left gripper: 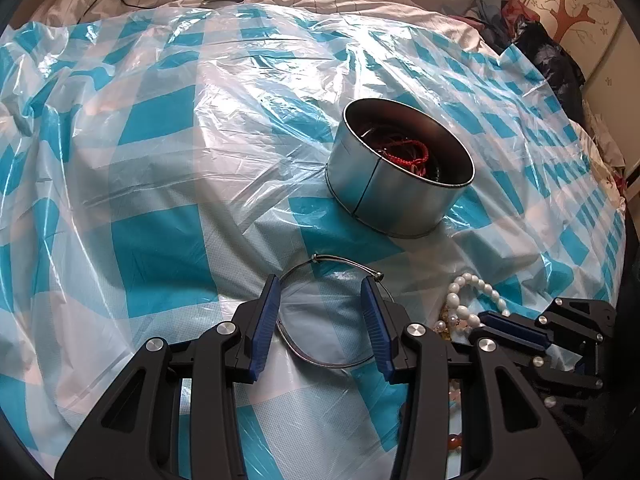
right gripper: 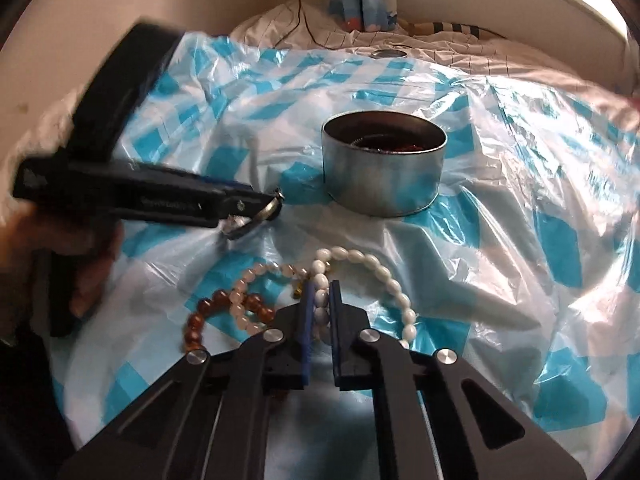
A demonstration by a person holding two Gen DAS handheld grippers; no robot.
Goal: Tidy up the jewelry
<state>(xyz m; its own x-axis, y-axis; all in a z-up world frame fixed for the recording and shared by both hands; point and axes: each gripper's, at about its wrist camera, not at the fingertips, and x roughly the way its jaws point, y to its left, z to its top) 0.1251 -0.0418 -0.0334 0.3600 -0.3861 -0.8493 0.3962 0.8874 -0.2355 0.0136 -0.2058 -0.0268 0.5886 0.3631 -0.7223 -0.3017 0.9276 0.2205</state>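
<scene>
Right view only: right gripper (right gripper: 320,300) pinching white beads (right gripper: 320,280).

Each wrist camera looks steeply down along its own fingers, close over the checkered plastic sheet (left gripper: 160,128); both views share the round metal tin (right gripper: 383,168) (further back).

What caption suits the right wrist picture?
Right gripper pinches a white bead bracelet on a checked plastic sheet, near a metal tin.

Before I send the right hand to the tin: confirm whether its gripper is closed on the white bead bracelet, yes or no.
Yes: in the right wrist view the right gripper has its blue pads pressed on the white bead bracelet.
</scene>
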